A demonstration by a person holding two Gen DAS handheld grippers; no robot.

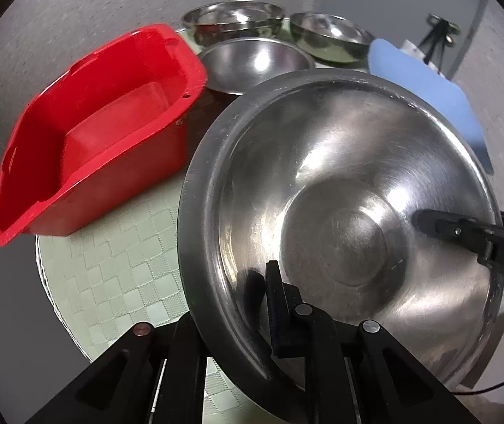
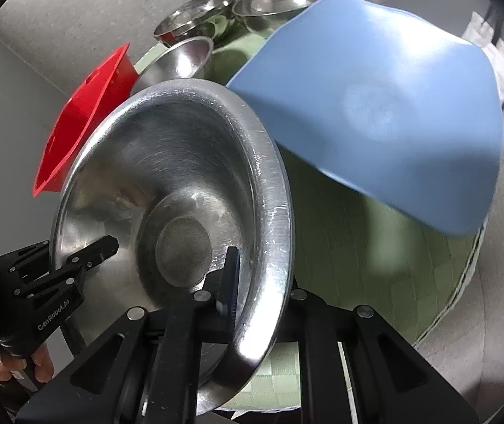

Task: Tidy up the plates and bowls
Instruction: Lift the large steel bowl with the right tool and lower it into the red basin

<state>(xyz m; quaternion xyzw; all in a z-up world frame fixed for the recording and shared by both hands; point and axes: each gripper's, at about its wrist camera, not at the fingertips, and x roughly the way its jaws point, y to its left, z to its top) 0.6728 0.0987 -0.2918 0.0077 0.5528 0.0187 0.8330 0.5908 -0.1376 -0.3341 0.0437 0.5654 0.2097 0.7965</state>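
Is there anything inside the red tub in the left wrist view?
No. The red tub shows only its bare red floor and walls, with no bowl or plate in it.

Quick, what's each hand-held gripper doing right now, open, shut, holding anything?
Left hand-held gripper: shut on the rim of the big steel bowl.
Right hand-held gripper: shut on the same bowl's opposite rim.

A large steel bowl (image 1: 340, 219) tilts steeply in the near foreground, hollow showing. Three smaller steel bowls (image 1: 257, 65) sit clustered upright at the far side.
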